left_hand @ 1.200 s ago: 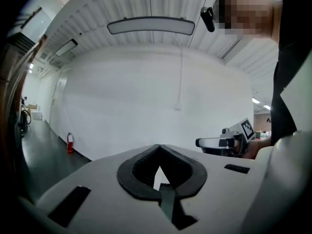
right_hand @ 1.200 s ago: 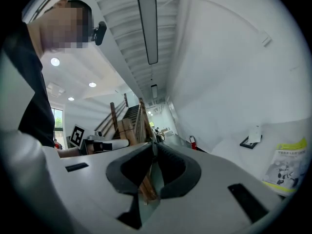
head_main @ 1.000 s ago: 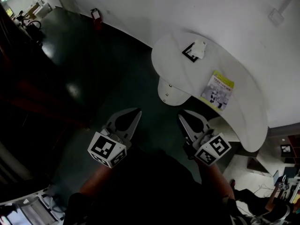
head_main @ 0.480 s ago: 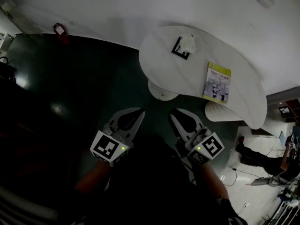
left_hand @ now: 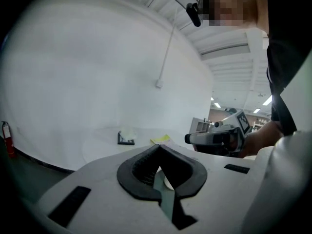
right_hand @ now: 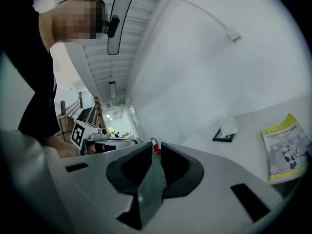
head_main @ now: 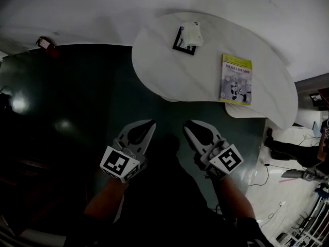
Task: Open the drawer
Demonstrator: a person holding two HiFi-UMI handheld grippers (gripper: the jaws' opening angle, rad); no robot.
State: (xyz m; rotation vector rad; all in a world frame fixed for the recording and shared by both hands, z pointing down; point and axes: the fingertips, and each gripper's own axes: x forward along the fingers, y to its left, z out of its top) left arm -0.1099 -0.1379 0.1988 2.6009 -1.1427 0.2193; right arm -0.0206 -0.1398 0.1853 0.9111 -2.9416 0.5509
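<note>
Both grippers are held side by side over the dark green floor, pointing at a white curved table. My left gripper is shut and holds nothing; its tips meet in the left gripper view. My right gripper also looks shut and holds nothing. On the table lie a yellow-green booklet and a small black frame with white paper. A white rounded body shows under the table's near edge. I can make out no drawer front or handle.
A white wall runs behind the table. A red fire extinguisher stands at its foot on the left. On the right a person's legs and cables lie on a lighter floor.
The table has slid left and up in the head view and now lies straight ahead of both grippers. The rounded bases under it have mostly gone out of sight. Both grippers stay shut.
</note>
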